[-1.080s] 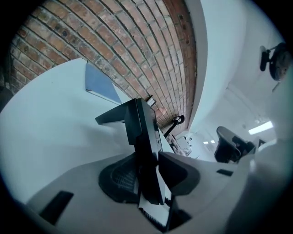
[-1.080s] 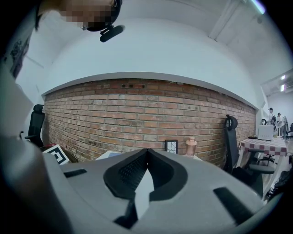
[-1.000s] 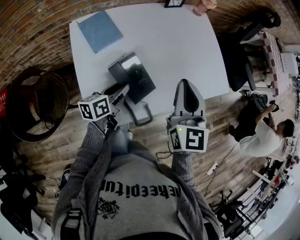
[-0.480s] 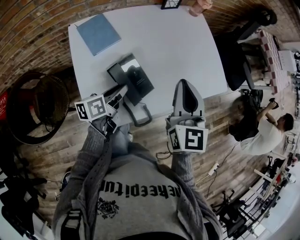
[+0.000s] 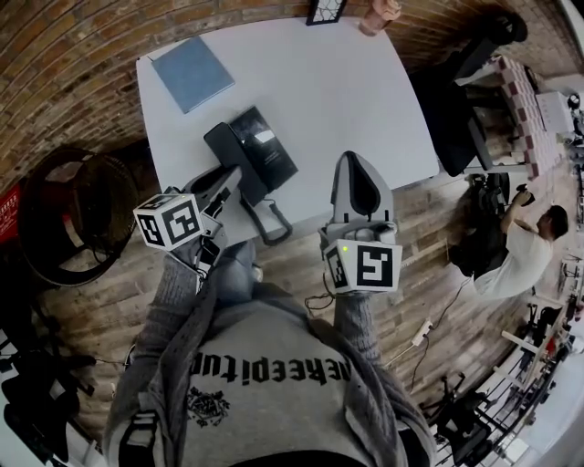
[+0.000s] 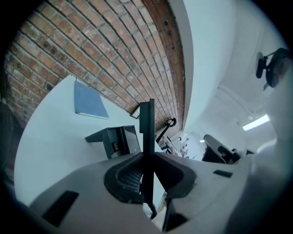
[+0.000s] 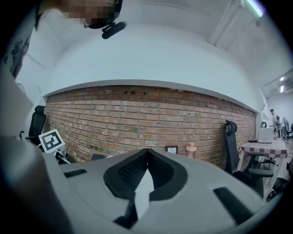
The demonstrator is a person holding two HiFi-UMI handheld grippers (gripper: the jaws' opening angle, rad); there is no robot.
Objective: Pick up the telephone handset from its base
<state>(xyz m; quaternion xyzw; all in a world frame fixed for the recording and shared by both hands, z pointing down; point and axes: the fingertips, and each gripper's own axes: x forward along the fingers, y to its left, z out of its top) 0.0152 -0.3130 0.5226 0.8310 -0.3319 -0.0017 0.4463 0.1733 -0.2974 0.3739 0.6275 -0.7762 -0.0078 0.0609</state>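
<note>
A black telephone base (image 5: 266,146) stands near the front left of the white table (image 5: 365,91). In the left gripper view the base (image 6: 114,140) lies beyond the jaws. My left gripper (image 5: 231,176) is shut on the black handset (image 5: 222,150), which is held clear of the base. In the left gripper view, the handset (image 6: 146,123) shows edge-on as a thin dark bar clamped between the jaws of the left gripper (image 6: 147,153). Its cord (image 5: 274,223) loops at the table's front edge. My right gripper (image 5: 356,166) hovers over the front edge, shut and empty; in its own view the right gripper (image 7: 146,151) has its tips together.
A blue notebook (image 5: 192,71) lies at the table's far left corner. A picture frame (image 5: 326,9) and a pink cup (image 5: 377,16) stand at the far edge by the brick wall. A black office chair (image 5: 456,100) is on the right, and a person (image 5: 520,255) crouches beyond it.
My left gripper has closed on the handset and risen with it off the base. The right gripper has stayed where it was.
</note>
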